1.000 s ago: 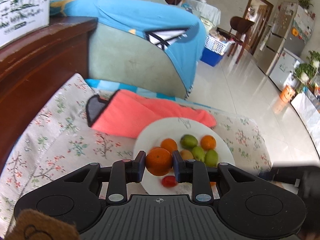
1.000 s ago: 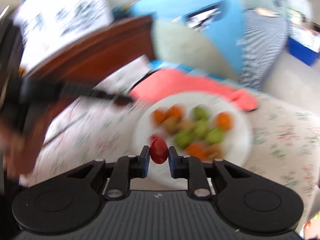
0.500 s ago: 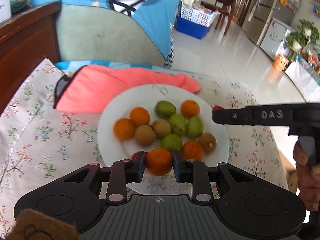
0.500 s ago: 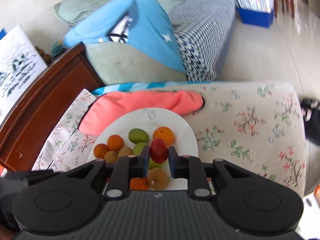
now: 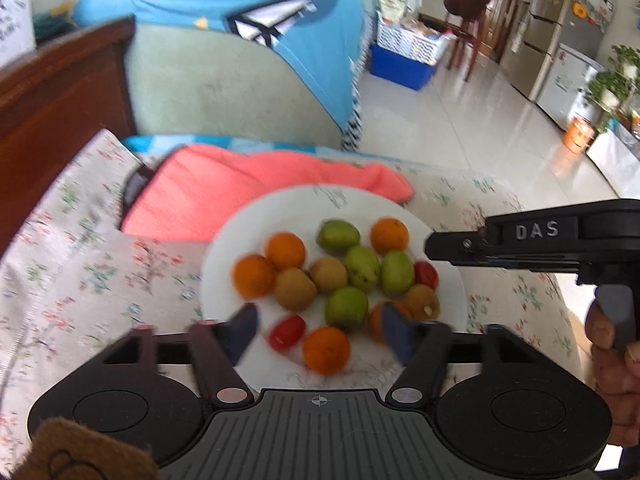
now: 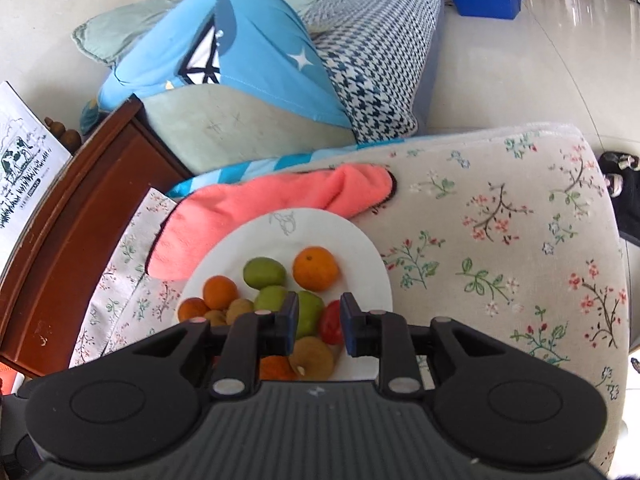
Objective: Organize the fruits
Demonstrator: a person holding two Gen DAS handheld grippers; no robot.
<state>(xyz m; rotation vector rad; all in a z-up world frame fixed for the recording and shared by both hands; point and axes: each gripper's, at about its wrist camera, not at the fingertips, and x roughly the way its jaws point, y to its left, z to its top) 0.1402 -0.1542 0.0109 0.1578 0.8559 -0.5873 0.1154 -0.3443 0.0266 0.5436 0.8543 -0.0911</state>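
A white plate [image 5: 280,216] holds several oranges, green fruits and brown kiwis. In the left wrist view my left gripper [image 5: 320,330] hangs low over the plate's near edge, its jaws blurred and opening wide. An orange [image 5: 326,350] lies free on the plate between them, beside a red tomato [image 5: 287,332]. My right gripper [image 6: 319,320] is over the plate [image 6: 280,232] too, its jaws opening a little. A second red tomato [image 6: 330,322] sits between them against the right pad, with a gap on its left. The right gripper [image 5: 430,248] also reaches in from the right in the left wrist view.
A coral towel [image 5: 240,188] lies just behind the plate on the floral-covered seat [image 5: 80,272]. A dark wooden cabinet [image 5: 60,92] stands left and a sofa with a blue cloth [image 5: 240,12] behind. A person's hand [image 5: 612,356] grips the right tool.
Both grippers came down over the plate. The left jaws sprang apart and the orange dropped onto the plate. The right jaws parted slightly and the tomato sank lower between them.
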